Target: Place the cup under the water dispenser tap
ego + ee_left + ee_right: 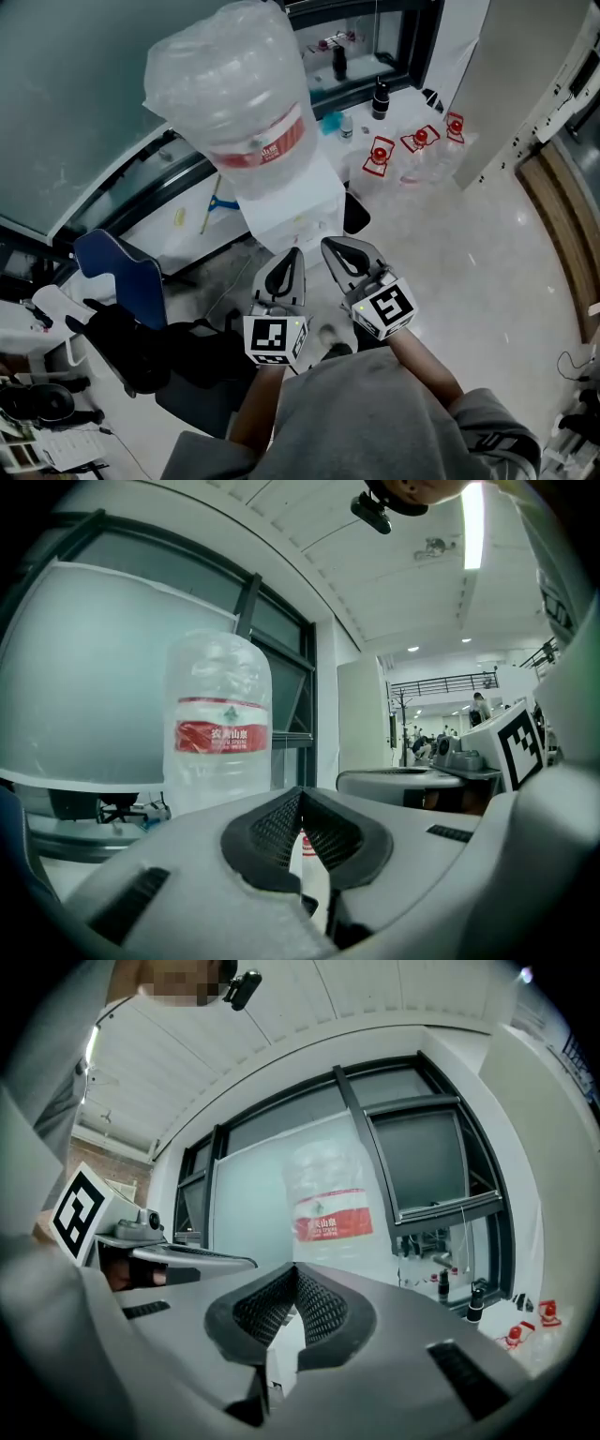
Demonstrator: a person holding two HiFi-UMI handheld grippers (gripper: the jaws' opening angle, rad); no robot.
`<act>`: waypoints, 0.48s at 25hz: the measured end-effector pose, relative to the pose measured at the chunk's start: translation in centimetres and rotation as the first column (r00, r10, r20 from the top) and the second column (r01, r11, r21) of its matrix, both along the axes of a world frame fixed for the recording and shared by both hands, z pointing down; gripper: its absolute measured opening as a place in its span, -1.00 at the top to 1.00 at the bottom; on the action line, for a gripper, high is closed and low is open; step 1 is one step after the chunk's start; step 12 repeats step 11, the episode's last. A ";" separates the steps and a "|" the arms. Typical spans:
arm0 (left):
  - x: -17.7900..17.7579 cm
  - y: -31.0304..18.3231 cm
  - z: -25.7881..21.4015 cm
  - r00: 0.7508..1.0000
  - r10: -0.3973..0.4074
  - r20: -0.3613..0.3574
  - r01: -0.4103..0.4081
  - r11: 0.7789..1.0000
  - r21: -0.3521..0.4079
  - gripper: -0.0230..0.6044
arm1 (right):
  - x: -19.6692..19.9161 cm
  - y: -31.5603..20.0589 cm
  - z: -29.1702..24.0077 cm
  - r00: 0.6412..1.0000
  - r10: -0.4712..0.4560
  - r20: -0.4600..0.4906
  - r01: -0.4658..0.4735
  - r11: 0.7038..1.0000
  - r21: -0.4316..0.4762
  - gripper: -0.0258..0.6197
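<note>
Though wrapped in crinkled clear film, plainly a large clear plastic water bottle (225, 89), ribbed and round-shouldered, standing neck-down on the water dispenser (286, 211). Red label band around its middle; water level inside impossible to tell through the film. Below it a boxy, smooth white dispenser body, the tap not made out in any view. As for the cup: cannot tell where, not made out in any view either.

Just in front of the dispenser, side by side and apart, the left gripper (292, 262) and the right gripper (337, 253). Each of pale grey moulded plastic, with a white marker cube (275, 339) printed with black squares at the back. Fingers (274, 829) of the left clenched, dark mesh-textured pads meeting tip to tip, nothing grasped. Fingers (265, 1309) of the right clenched likewise and empty, the same black ribbed pads curving into a closed loop behind the tips.

To the right of the dispenser, on the glossy pale floor (469, 253), a cluster of small clear bottles (419, 141) with red tops, contents unclear. Farther back, two dark bottles (380, 98), upright. At left, a blue chair (122, 272) with a hard curved back. Behind everything, a wide frosted glass pane (75, 94) in a dark metal frame.
</note>
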State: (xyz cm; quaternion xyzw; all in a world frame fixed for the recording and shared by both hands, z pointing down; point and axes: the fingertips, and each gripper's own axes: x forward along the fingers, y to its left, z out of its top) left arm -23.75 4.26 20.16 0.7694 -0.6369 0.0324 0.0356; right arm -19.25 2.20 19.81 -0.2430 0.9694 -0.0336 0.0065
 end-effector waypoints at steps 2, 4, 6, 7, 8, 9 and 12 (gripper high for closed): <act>0.1 0.1 -0.8 1.000 0.005 -0.002 -0.005 1.000 0.020 0.89 | -0.3 0.1 -0.9 1.000 -0.007 0.007 0.007 1.000 0.027 0.89; 0.0 0.2 -1.3 1.000 0.004 -0.007 -0.004 0.999 0.038 0.89 | -0.5 0.2 -1.4 1.000 -0.019 0.003 0.019 0.999 0.045 0.89; -0.1 0.3 -1.7 1.000 0.001 -0.009 0.000 0.999 0.053 0.89 | -0.5 0.3 -1.7 1.000 -0.025 0.001 0.025 0.998 0.058 0.89; -0.1 0.4 -1.8 1.000 -0.002 -0.009 0.002 0.998 0.059 0.89 | -0.5 0.5 -1.9 1.000 -0.026 0.003 0.026 0.998 0.063 0.89; -0.1 0.6 -1.8 1.000 -0.005 -0.009 0.005 0.998 0.065 0.89 | -0.5 0.6 -2.0 1.000 -0.026 0.005 0.026 0.997 0.067 0.89; -0.1 0.8 -1.8 1.000 -0.008 -0.009 0.009 0.998 0.069 0.89 | -0.4 0.8 -2.0 1.000 -0.027 0.008 0.026 0.997 0.071 0.89; -0.1 1.3 -1.8 1.000 -0.015 -0.011 0.016 0.997 0.076 0.89 | -0.3 1.3 -1.9 0.999 -0.030 0.011 0.029 0.997 0.075 0.89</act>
